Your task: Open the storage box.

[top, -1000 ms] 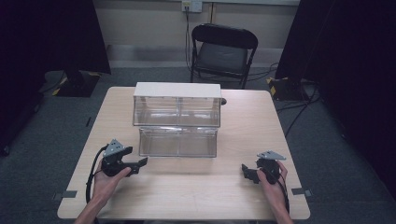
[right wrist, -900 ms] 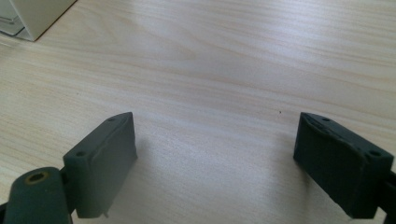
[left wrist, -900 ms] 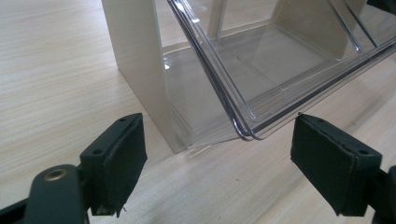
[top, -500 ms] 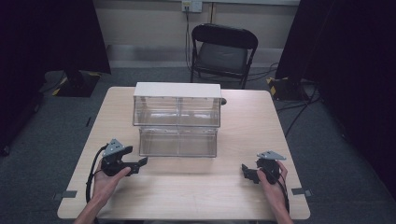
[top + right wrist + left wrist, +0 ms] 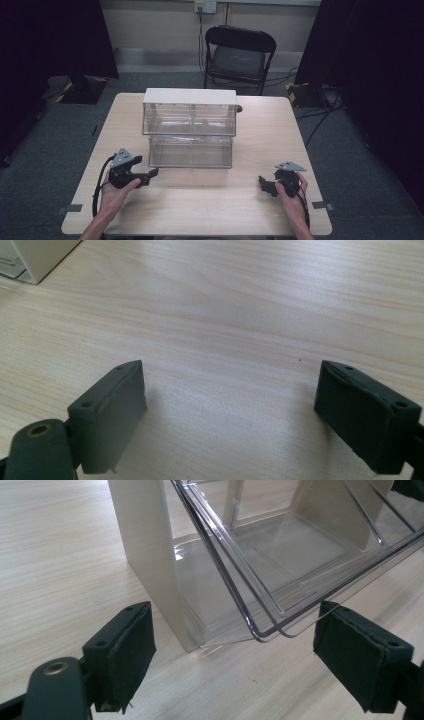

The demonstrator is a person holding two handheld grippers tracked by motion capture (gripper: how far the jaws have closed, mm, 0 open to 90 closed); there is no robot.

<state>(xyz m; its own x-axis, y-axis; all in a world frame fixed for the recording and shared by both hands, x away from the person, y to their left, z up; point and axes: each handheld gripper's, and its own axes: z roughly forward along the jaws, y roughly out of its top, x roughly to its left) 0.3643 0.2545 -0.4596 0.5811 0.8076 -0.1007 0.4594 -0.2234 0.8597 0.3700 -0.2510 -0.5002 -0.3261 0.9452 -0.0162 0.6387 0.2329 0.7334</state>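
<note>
Left gripper [image 5: 150, 176] low on near-left of table [image 5: 260, 210], held in hand [image 5: 114, 196], jaws pointing right toward drawer [image 5: 191, 151]. Jaws apart in left gripper view [image 5: 235, 652], just been opening, nothing between pads [image 5: 125, 650]; drawer's clear corner just ahead of the gap, not touched.

Right gripper [image 5: 264, 184] near-right of table, in hand [image 5: 292, 200], jaws pointing left. Wide apart in right gripper view [image 5: 230, 410], bare wood between pads [image 5: 111, 412], holding nothing. Well apart from drawer.

Mid-table: drawer pulled out toward the near edge, clear plastic, looks empty, resting on table. In left gripper view tilted across frame [image 5: 300, 555], front corner close to beige side wall of cabinet [image 5: 150, 555].

Behind and above drawer: cabinet [image 5: 190, 96], white top, clear upper drawers [image 5: 189, 120] closed flush. Corner of cabinet at top-left of right gripper view [image 5: 37, 257].

Past table: black folding chair [image 5: 239, 55] on grey carpet, cables [image 5: 320, 120] on floor at right, dark curtains [image 5: 45, 35] both sides.
</note>
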